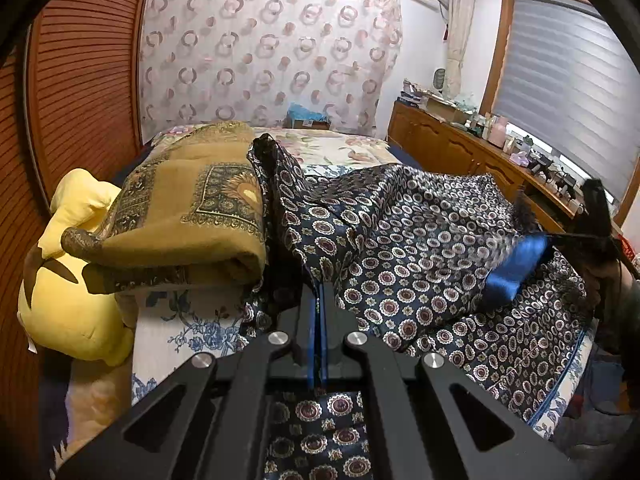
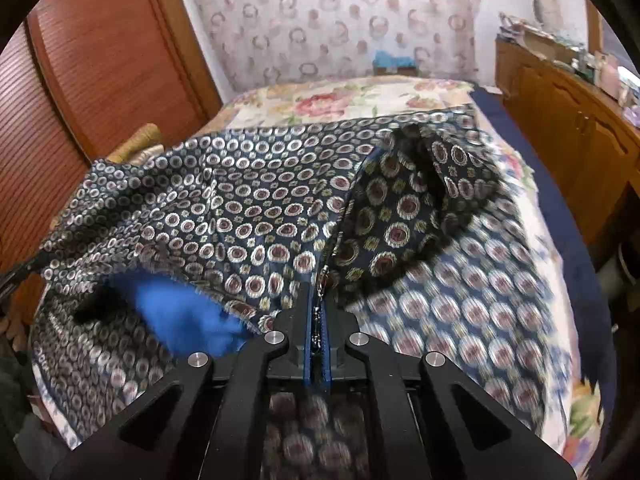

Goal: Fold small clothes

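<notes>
A dark blue garment [image 1: 420,240] printed with round medallions lies rumpled across the bed, lifted at two points. My left gripper [image 1: 319,304] is shut, with a fold of this cloth pinched between its blue pads [image 1: 312,344]. In the right wrist view the same garment [image 2: 256,208] spreads ahead, and my right gripper [image 2: 319,308] is shut on its edge, a metal zipper [image 2: 322,280] running between the pads. A bright blue patch [image 2: 180,312], blurred, shows under the cloth to the left. The right gripper's dark body [image 1: 596,216] appears at the far right of the left wrist view.
A folded mustard blanket [image 1: 192,216] and a yellow plush toy [image 1: 72,280] lie on the bed's left side. The floral bedsheet [image 2: 344,100] stretches behind. A wooden louvred wardrobe [image 1: 80,80] stands left; a cluttered wooden sideboard [image 1: 460,140] runs along the right.
</notes>
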Demonstrator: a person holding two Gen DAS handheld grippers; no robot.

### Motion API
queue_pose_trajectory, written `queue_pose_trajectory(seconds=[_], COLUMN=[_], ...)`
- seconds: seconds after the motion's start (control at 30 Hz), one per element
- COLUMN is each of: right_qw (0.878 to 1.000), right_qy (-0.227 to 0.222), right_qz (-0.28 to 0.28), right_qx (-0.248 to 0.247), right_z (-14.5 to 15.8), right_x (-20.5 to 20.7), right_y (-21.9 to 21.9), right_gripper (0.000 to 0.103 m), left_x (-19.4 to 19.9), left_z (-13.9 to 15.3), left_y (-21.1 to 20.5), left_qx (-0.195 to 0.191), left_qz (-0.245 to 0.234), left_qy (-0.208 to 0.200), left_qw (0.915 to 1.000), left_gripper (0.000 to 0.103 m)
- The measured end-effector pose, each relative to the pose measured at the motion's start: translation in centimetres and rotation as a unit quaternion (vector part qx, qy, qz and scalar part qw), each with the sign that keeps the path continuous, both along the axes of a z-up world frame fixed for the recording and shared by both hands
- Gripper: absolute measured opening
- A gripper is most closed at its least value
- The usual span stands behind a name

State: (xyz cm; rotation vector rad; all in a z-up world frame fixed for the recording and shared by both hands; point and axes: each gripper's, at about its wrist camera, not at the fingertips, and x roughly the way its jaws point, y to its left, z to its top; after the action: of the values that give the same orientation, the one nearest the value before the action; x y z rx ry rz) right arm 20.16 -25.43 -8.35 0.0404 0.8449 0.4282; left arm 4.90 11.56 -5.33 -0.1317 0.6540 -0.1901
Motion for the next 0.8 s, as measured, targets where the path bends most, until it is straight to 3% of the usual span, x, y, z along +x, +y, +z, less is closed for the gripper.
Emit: queue_pose_trajectory(seconds=[0.17,0.3,0.43,0.6,0.7,0.8], right_qw=[0.999,0.999,0.999,0.996,0.994,0.995], right_qy=[-0.007,-0.002,-0.007,-0.045,-0.048,-0.023], right_qz=[-0.018,-0.038,-0.049,-0.081,-0.09,-0.093], right_qx=[0.041,0.029,0.013,-0.01,-0.024,-0.03], right_z=[0.5,0.1,0.4,2.0,2.3,1.5], right_x=[-3.8,-5.5,-6.1,-4.9,-3.1,-0.1], right_y=[-3.4,-5.2,-6.8,-8.5,-9.5,-10.1], right_gripper=[0.0,0.0,0.026,0.044,0.044,0.044], left_x=[-0.9,-1.0,-0.7,-0.3,0.1,0.2], left_z=[0.5,0.9,0.5,-0.1,-0.3,-0.6], left_y=[0.4,0.8,0.9,0.6,0.2,0.2], left_qx=[-0.014,-0.013,-0.008,-0.006,-0.005,-0.002], left_qz=[0.005,0.008,0.012,0.012,0.013,0.015], left_qy=[-0.008,-0.009,-0.001,0.008,0.013,0.018], left_qw=[0.9999,0.9998,0.9999,0.9999,0.9998,0.9997], left_gripper=[0.0,0.0,0.0,0.0,0.0,0.0])
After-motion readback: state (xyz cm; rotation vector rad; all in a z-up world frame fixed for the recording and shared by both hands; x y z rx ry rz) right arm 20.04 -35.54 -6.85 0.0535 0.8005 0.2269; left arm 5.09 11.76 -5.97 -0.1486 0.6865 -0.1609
